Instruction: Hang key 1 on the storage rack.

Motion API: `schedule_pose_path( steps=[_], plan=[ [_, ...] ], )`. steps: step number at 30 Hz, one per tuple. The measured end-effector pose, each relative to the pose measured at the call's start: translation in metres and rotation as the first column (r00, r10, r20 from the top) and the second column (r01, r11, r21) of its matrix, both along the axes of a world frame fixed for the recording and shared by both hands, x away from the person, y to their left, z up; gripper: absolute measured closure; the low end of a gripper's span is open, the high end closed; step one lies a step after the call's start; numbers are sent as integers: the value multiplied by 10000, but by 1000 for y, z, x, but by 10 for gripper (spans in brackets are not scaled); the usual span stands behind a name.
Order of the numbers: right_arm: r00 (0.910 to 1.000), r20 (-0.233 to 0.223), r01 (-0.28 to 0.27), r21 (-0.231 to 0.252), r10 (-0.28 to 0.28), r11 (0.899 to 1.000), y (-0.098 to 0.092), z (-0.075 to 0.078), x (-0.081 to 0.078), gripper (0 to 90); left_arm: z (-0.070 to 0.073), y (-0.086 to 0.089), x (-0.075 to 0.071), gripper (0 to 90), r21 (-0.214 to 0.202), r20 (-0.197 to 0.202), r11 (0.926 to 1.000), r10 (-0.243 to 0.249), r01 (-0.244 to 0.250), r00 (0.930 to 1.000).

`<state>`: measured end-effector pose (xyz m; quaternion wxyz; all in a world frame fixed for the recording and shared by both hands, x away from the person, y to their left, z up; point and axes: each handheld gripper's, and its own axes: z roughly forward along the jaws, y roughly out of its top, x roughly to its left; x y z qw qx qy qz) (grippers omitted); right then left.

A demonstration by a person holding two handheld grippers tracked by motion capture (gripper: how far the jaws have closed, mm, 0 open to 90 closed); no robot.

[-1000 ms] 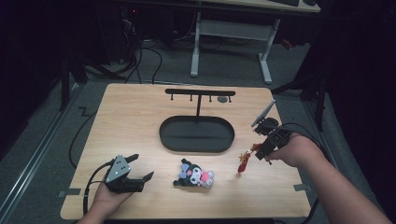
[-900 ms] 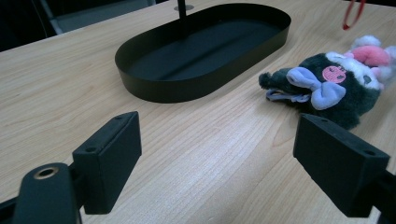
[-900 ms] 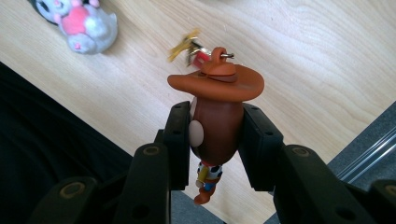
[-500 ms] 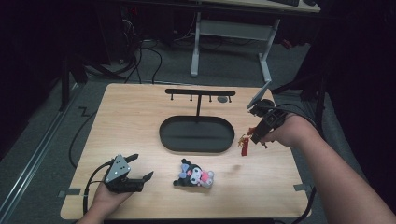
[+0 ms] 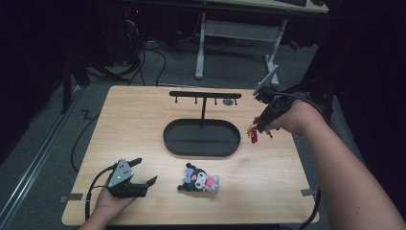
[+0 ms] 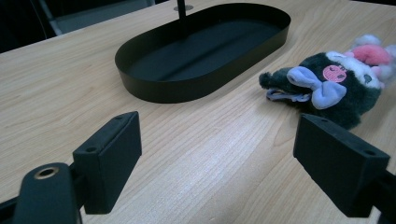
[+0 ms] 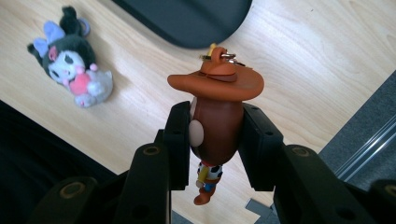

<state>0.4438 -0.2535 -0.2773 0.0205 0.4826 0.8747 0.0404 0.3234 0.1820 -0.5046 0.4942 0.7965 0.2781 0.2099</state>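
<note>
a: right gripper [image 7: 211,140], item one: jaws clamped on the head of a small brown rubbery cowboy figure keychain [image 7: 215,116] with a wide orange-brown hat and a metal ring on top. held in the air off the right end of the black oval metal tray [image 5: 201,137], above the light wooden table [image 5: 134,120].

b: handling notes?

a: judged light and stiff enough to keep its shape; the smooth rounded head could slip or swivel between flat pads. the present hold, pads on both sides of the head under the hat brim, looks sound, since the brim acts as a stop. the ring must stay free for the hooks of the black t-shaped hanging rack [image 5: 205,96].

b: item two?

a: left gripper [image 5: 143,172], jaws wide apart and holding nothing, resting on the table near its front left corner. just ahead of it lies a soft dark plush doll with a lilac bow and pink patches [image 6: 336,84], on its side, front of the tray.

b: change from a second ago?

a: the keychain has been lifted from low over the table and carried toward the rack's right end. left gripper, plush and tray unchanged.
</note>
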Motion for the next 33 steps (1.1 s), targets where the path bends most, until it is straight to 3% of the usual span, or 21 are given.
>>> schedule_pose_path(
  steps=[1, 11, 23, 33],
  plan=[
    [9998, -33, 202, -26, -202, 9998, 0, 3, 3, 667, 0, 0, 0, 157, -3, 12, 10000, 3, -3, 10000],
    [9998, 76, 203, -47, -203, 9998, 2, 15, 22, 667, 0, 1, 0, 157, -4, 2, 10000, 3, -3, 10000],
    [9986, 177, 498, -254, -494, 9984, 14, 22, 44, 667, -1, 0, 1, 157, -12, -11, 10000, -37, 37, 10000],
    [9986, 291, 444, -118, -440, 9989, 24, 23, 62, 667, 0, 0, 2, 157, -56, -10, 10000, -80, 80, 10000]
  ],
)
